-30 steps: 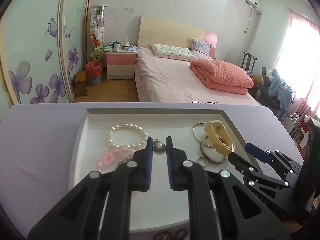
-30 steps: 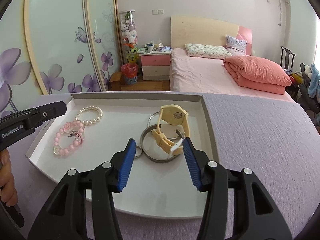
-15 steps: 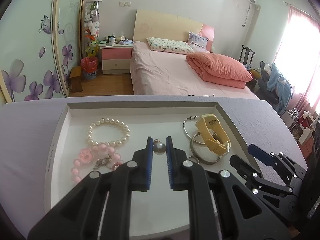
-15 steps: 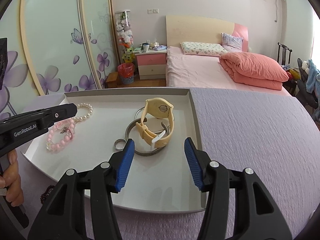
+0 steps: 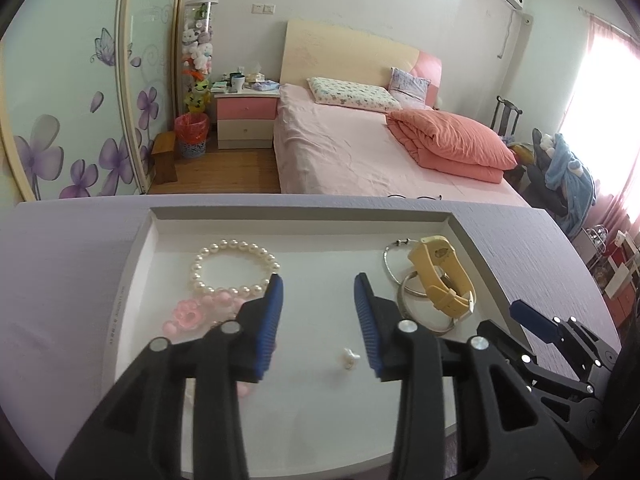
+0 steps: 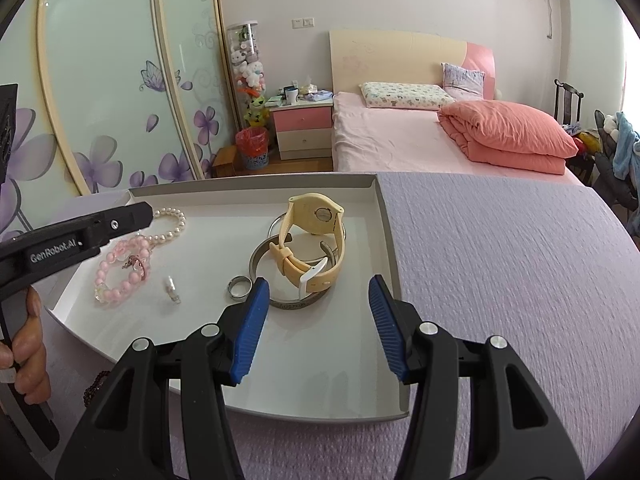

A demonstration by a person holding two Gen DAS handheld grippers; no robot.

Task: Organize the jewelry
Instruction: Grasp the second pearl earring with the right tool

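Observation:
A white tray (image 5: 300, 214) holds the jewelry. My left gripper (image 5: 319, 284) hangs over its middle, jaws opening, with nothing between them. A small pearl earring (image 5: 349, 356) lies on the tray floor just below the pads, also visible as the earring (image 6: 171, 286) in the right wrist view. A pearl bracelet (image 5: 232, 245) and a pink bead bracelet (image 5: 188, 314) lie to the left. At the right are a yellow watch (image 6: 316, 216), a silver bangle (image 6: 260, 256) and a small ring (image 6: 239, 287). My right gripper (image 6: 319, 284) stands open above the tray's near right part.
The tray's rim (image 6: 388, 232) sits on a table under a lilac cloth (image 6: 500, 280). A dark bead string (image 6: 94, 390) lies on the cloth by the tray's near left edge. A hand (image 6: 24, 344) holds the left tool. Behind is a bedroom.
The left jaws have spread apart, and the small pearl piece they gripped now lies on the tray. The right gripper kept its opening and place.

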